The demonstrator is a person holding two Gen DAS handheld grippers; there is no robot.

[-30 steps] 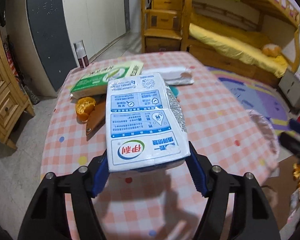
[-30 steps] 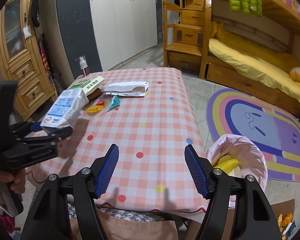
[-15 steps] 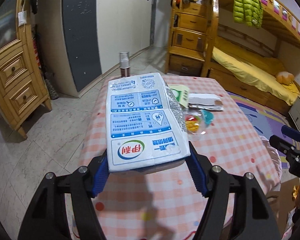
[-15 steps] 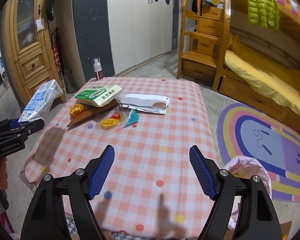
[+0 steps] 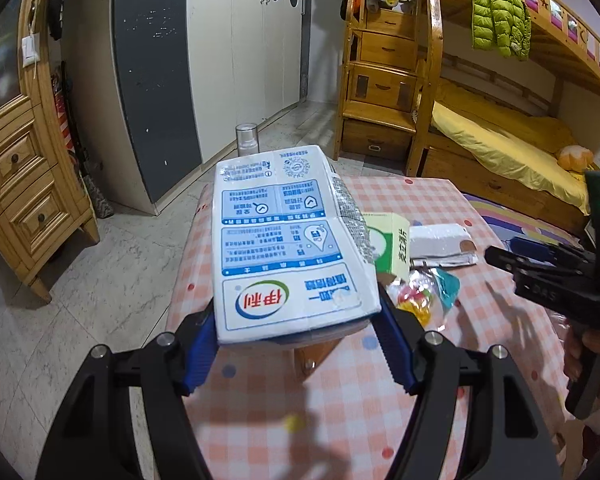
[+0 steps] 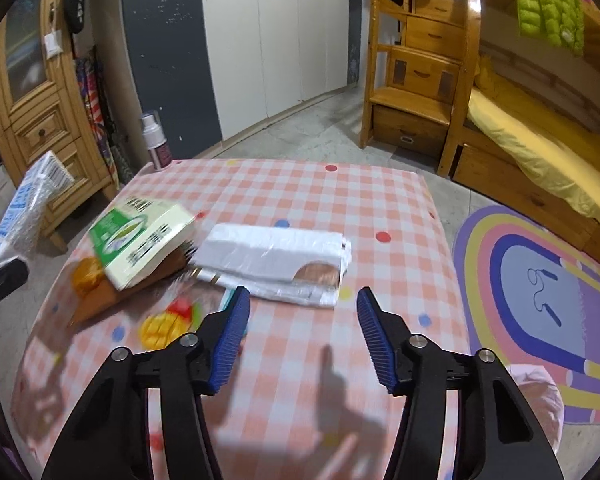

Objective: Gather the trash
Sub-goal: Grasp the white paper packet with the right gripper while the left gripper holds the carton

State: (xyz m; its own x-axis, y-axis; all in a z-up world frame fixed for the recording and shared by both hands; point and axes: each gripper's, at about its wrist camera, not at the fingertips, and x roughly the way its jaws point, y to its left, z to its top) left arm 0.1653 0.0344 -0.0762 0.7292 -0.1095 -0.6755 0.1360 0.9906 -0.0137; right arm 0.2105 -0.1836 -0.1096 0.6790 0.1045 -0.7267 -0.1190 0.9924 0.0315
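Observation:
My left gripper [image 5: 296, 344] is shut on a white and blue milk carton [image 5: 284, 240], held in the air off the table's left side; the carton also shows in the right wrist view [image 6: 24, 208]. My right gripper [image 6: 302, 328] is open and empty, low over the pink checked table [image 6: 340, 192], just short of a white plastic wrapper [image 6: 276, 256]. On the table lie a green and cream box [image 6: 144, 236], an orange peel [image 6: 86, 274], a brown flat piece [image 6: 104, 300] and a clear fruit candy wrapper [image 6: 168, 320].
A pink-lined trash bin [image 6: 536, 396] stands on the floor right of the table. A spray bottle [image 6: 154, 140] stands at the table's far left corner. A wooden dresser [image 5: 24, 184], wardrobe doors [image 6: 260, 40], a bunk bed [image 6: 540, 140] and a rainbow rug [image 6: 540, 300] surround the table.
My left gripper has carried the carton back and left, off the table. My right gripper has moved forward and lower over the table toward the white wrapper.

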